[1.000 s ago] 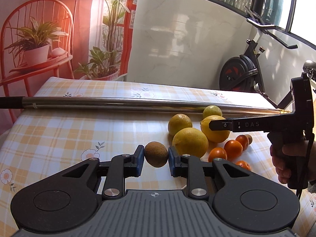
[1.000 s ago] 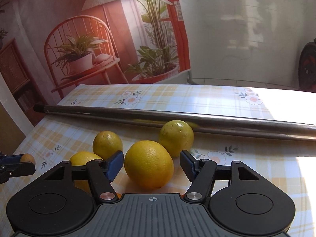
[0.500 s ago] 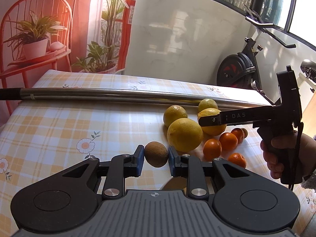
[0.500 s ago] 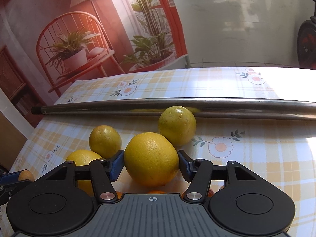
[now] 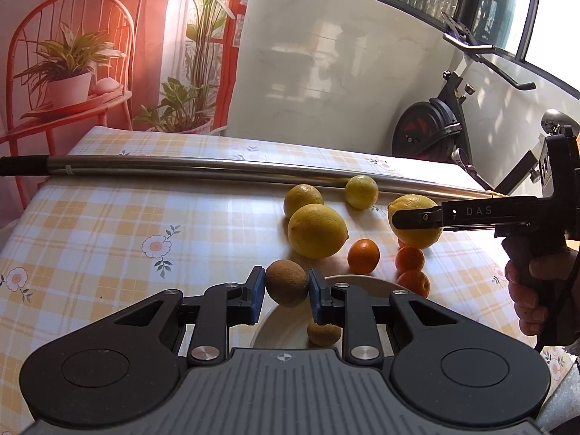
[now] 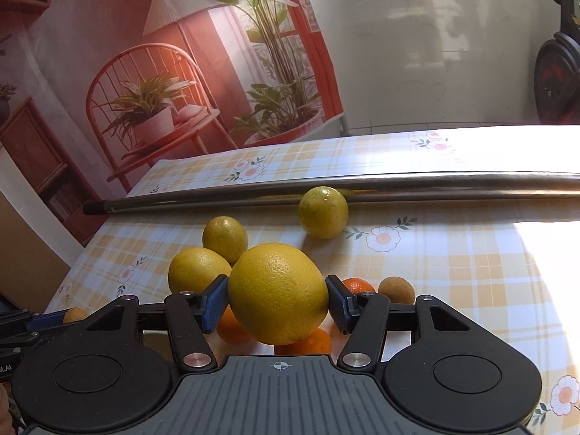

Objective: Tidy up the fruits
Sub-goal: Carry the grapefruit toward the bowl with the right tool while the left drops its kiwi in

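My left gripper [image 5: 286, 291] is shut on a brown kiwi [image 5: 286, 282], held above the rim of a white plate [image 5: 357, 284]. A second kiwi [image 5: 323, 332] lies on that plate. My right gripper [image 6: 277, 302] is shut on a large yellow citrus [image 6: 277, 291], lifted off the table. In the left wrist view that right gripper [image 5: 402, 219] shows at the right edge, held by a hand [image 5: 529, 290]. Three more yellow citrus [image 5: 316, 230] [image 5: 302, 197] [image 5: 361, 191] and small oranges [image 5: 363, 255] [image 5: 409, 259] sit on the checked tablecloth.
A long metal pole [image 5: 217, 170] lies across the table behind the fruit. Another kiwi [image 6: 397, 290] rests by the oranges [image 6: 311, 342]. An exercise bike [image 5: 431, 134] stands beyond the far right corner. The table's left edge [image 6: 90, 250] drops off near the fruit.
My right gripper shut on the large yellow citrus and lifted it right, away from the cluster. My left gripper carried the kiwi over the white plate, which has come into view.
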`<action>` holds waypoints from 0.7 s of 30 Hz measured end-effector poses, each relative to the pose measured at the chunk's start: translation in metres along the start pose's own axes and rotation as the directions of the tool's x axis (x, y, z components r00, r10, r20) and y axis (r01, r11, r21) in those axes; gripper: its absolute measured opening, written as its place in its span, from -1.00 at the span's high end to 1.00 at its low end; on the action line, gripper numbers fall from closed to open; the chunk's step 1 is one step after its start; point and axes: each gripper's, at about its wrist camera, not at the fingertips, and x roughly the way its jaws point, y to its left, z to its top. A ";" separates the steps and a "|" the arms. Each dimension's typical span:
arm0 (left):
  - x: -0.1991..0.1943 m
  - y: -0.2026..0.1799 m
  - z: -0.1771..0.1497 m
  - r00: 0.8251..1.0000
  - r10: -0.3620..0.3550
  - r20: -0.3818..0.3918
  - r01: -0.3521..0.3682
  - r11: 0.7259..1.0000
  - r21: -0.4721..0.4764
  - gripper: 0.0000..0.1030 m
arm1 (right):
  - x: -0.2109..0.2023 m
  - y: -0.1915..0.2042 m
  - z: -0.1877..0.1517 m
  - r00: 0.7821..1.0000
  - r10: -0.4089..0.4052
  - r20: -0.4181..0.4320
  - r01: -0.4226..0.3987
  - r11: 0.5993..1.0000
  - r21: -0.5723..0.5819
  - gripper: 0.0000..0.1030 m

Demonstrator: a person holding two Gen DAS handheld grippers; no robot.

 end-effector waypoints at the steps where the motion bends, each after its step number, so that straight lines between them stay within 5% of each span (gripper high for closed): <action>1: -0.002 -0.001 -0.002 1.000 0.004 0.000 -0.004 1.000 0.004 0.47 | -0.007 0.001 -0.002 1.000 0.002 0.008 -0.002 1.000 -0.003 -0.04; 9: -0.020 -0.011 -0.018 1.000 -0.004 -0.014 0.004 1.000 0.006 0.47 | -0.048 0.012 -0.024 0.999 0.039 0.038 -0.039 0.999 0.019 -0.04; 21: -0.033 -0.016 -0.039 0.999 -0.024 -0.031 0.024 1.000 -0.013 0.47 | -0.085 0.040 -0.075 0.990 0.060 -0.125 -0.061 0.998 -0.006 -0.04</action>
